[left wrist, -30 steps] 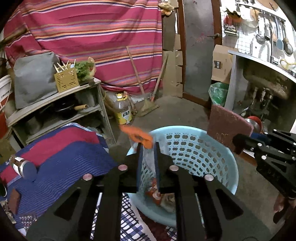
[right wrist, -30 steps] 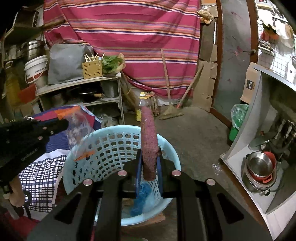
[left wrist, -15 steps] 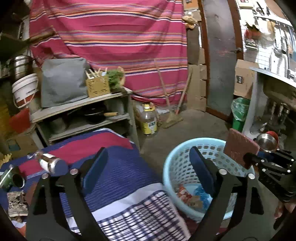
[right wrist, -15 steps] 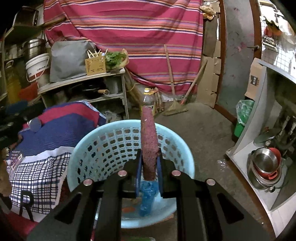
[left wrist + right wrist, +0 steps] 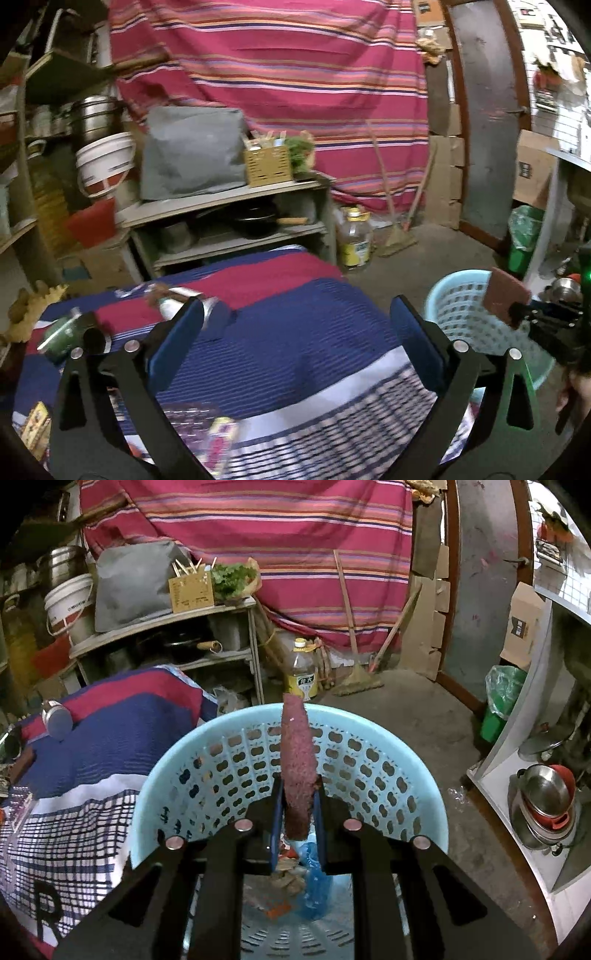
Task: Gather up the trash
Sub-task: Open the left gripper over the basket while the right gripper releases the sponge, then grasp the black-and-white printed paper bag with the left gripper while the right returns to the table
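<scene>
While the right tongs point(image 5: 297, 805) clench a maroon scouring pad point(image 5: 297, 764) over the blue basket point(image 5: 424, 775) (presumably for dropping), the left tongs point(image 5: 291, 343), just opened, stand empty above the bed point(image 5: 295, 317).

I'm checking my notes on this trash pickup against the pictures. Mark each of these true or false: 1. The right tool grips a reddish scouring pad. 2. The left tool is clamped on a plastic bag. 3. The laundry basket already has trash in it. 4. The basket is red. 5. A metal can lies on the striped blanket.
1. True: the right tool is shut on the reddish scouring pad, held on edge above the basket.
2. False: the left tool stands wide open with nothing between its pads.
3. True: wrappers and a blue bag lie at the bottom.
4. False: the laundry basket is light blue.
5. True: a metal can rests on the striped blanket.
</scene>
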Tool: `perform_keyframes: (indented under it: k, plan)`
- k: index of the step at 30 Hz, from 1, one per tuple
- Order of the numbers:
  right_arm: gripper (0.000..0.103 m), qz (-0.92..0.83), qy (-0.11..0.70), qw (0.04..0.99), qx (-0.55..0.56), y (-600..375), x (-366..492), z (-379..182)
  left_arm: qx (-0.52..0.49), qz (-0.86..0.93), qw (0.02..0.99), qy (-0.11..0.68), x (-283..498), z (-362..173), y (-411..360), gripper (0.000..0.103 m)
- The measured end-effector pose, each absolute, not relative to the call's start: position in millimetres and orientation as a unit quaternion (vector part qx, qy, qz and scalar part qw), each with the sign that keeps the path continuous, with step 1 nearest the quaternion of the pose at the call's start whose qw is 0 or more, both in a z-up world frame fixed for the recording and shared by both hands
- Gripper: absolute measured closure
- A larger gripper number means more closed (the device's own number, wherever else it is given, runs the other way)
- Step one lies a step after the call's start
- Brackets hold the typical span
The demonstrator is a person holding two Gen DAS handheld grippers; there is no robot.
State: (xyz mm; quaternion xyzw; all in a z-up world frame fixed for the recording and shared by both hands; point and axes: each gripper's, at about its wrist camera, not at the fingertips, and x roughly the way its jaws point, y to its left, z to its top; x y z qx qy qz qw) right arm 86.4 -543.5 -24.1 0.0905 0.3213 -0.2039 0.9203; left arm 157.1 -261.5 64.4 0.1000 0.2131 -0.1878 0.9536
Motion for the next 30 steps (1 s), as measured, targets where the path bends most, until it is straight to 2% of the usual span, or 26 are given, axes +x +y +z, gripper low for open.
perform_keyframes:
  k: [3,5,6,7,11,14,18,21,30]
  plan:
    - [0.086,-0.216,0.329,0.915,0.086,-543.5,90.6,-26.3,0.095,-0.165,0.957,0.218,165.6,65.5,-235.7,0.006]
    - [0.066,-0.227,0.328,0.913,0.079,-541.3,89.8,-25.6,0.095,-0.148,0.960,0.219,170.4,66.4,-216.0,0.006]
    - [0.050,-0.233,0.325,0.914,0.076,-539.4,88.8,-24.2,0.095,-0.143,0.960,0.220,171.5,66.9,-209.4,0.006]
    - [0.043,-0.239,0.321,0.914,0.073,-537.4,87.1,-22.4,0.094,-0.133,0.962,0.222,174.2,67.3,-197.3,0.006]
    - [0.043,-0.245,0.317,0.914,0.066,-524.7,85.5,-14.7,0.082,-0.108,0.964,0.230,180.7,68.1,-164.0,0.006]
    - [0.030,-0.247,0.301,0.920,0.052,-508.6,85.1,-3.6,0.074,-0.088,0.965,0.235,183.2,68.1,-135.9,0.006]
    - [0.028,-0.236,0.281,0.929,0.049,-480.2,86.3,11.5,0.077,-0.064,0.967,0.236,184.7,67.9,-104.5,0.006]
    - [0.019,-0.222,0.259,0.939,0.045,-450.4,86.4,22.6,0.077,-0.048,0.966,0.240,183.6,65.6,-79.0,0.006]
    - [0.017,-0.172,0.235,0.956,0.040,-373.4,99.9,39.4,0.048,-0.014,0.964,0.260,189.5,54.5,-16.9,0.006]
